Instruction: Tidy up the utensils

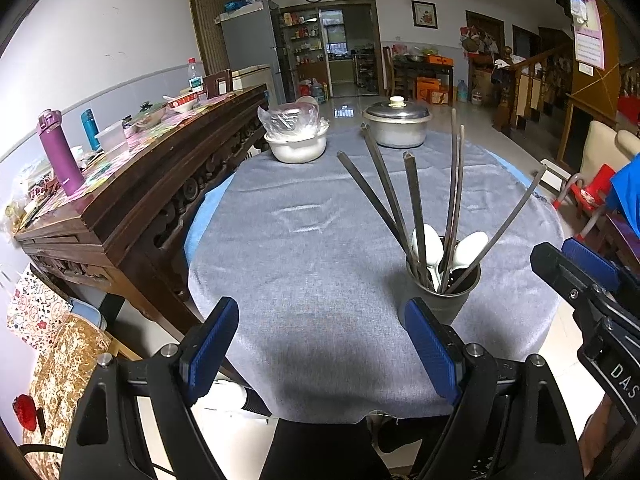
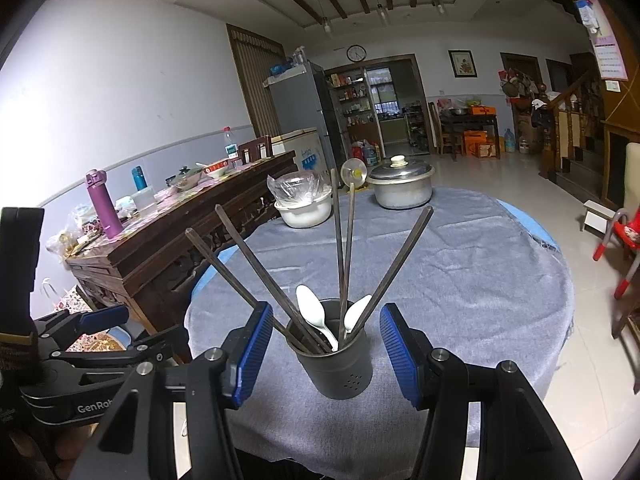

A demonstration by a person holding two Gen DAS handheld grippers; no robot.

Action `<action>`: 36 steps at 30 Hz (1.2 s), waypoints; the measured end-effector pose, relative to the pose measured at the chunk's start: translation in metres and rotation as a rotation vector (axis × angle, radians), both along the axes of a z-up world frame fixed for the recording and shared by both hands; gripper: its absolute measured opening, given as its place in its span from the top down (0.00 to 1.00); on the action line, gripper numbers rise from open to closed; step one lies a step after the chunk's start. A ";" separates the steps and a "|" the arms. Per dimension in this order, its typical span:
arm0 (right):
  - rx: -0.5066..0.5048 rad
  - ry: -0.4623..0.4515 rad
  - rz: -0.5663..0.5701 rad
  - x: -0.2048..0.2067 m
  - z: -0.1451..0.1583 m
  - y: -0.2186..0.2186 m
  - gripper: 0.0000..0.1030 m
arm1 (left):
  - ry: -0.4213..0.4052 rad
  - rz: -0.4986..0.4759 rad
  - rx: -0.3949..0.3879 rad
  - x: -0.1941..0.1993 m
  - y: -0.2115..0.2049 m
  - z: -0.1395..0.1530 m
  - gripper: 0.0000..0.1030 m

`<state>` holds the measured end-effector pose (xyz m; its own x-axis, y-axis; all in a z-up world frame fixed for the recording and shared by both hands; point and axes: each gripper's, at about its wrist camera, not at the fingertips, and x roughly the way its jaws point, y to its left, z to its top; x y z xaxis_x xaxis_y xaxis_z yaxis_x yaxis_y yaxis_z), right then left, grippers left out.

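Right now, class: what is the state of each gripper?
Left gripper: open, holding nothing, above the table's near edge.
Right gripper: open, holding nothing, its fingers on either side of the utensil holder.

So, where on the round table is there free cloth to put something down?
The grey cloth lies bare between the utensil holder and the white bowl and lidded pot at the far edge; also right of the holder. The side table is crowded. Both grippers, left and right, are open.
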<state>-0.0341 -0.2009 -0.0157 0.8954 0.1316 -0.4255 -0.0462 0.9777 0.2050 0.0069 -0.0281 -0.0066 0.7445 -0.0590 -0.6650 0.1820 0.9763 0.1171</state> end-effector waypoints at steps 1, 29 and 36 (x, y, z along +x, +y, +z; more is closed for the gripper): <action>-0.002 0.002 -0.002 0.002 0.000 0.000 0.42 | 0.003 -0.005 -0.002 0.002 0.000 -0.001 0.17; -0.035 0.045 -0.019 0.032 -0.009 0.002 0.42 | 0.055 -0.044 -0.024 0.036 0.003 -0.016 0.17; -0.039 0.043 -0.015 0.032 -0.006 0.004 0.42 | 0.052 -0.048 -0.026 0.035 0.004 -0.015 0.17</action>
<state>-0.0024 -0.1964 -0.0221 0.8779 0.1004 -0.4682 -0.0231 0.9855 0.1679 0.0419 -0.0236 -0.0214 0.7050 -0.1114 -0.7004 0.2338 0.9689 0.0813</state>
